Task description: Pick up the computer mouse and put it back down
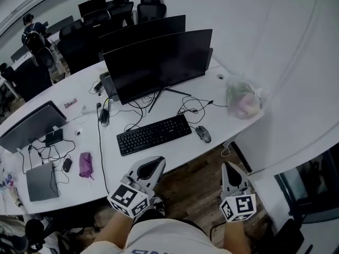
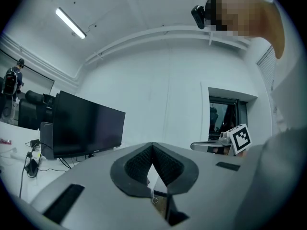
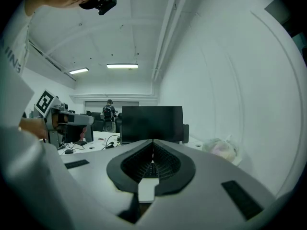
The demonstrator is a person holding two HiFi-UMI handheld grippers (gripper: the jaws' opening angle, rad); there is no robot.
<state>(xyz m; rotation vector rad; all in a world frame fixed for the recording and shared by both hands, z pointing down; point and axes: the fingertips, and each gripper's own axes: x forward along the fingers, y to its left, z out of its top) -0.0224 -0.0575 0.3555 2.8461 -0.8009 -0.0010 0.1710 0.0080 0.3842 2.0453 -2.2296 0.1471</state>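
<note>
Mouse (image 1: 203, 134) lies on the bench (image 1: 175, 146), ahead and left of your right hand-held gripper (image 1: 231, 168), whose jaws are closed on nothing. You're at the reach: open them, then straddle it.

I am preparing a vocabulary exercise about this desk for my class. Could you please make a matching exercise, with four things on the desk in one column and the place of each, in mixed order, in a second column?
Things:
1. computer mouse
2. keyboard
3. plastic bag
4. purple pouch

Places:
A. beside the closed grey laptop
B. in front of the large monitor
C. at the right end of the desk, near the wall
D. just right of the keyboard

Pairs: 1-D, 2-B, 3-C, 4-A.
</note>
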